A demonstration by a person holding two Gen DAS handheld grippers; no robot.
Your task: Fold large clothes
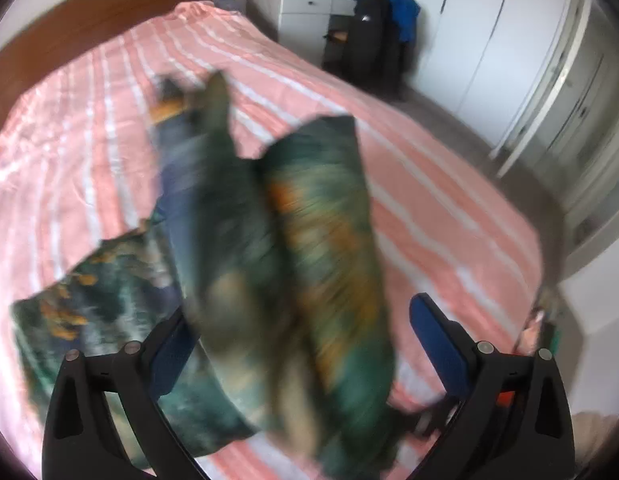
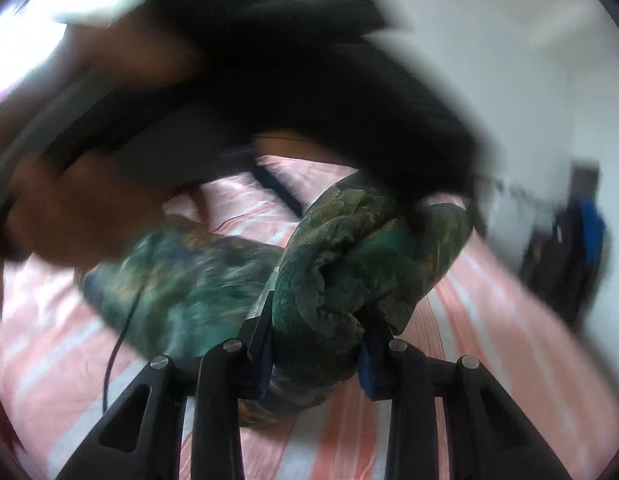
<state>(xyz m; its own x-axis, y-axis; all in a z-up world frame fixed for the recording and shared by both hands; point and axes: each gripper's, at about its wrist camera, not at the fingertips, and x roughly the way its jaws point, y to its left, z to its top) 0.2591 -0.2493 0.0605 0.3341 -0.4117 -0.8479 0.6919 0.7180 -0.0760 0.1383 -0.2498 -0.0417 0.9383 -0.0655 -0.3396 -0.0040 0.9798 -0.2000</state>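
Left wrist view first: the left gripper (image 1: pixel 297 344) points down at a bed (image 1: pixel 449 200) with a pink and white striped cover. Its two blue fingers (image 1: pixel 441 344) stand wide apart. A green patterned garment (image 1: pixel 285 240) with orange patches hangs right between them, blurry, but the right finger is clear of the cloth. Whether the left finger touches it I cannot tell. The cloth runs long, from close to the camera up and away toward the wooden headboard (image 1: pixel 89 36). Part of it lies flat on the bed at the lower left. A chair with a blue jacket (image 1: pixel 389 28) stands far off by the wall.

Right wrist view next: the right gripper (image 2: pixel 317 356) has its fingers squeezed in on a thick bunch of the same green garment (image 2: pixel 349 264). The cloth fills the gap between them, so this one has hold of it. More of the garment lies on the bed to the left. A dark blurry shape, likely the person's arm and sleeve (image 2: pixel 289 80), sweeps across the top.

So the right hand carries the cloth, and the left one is right at it with room to close. I think the left should pinch the hanging edge next.
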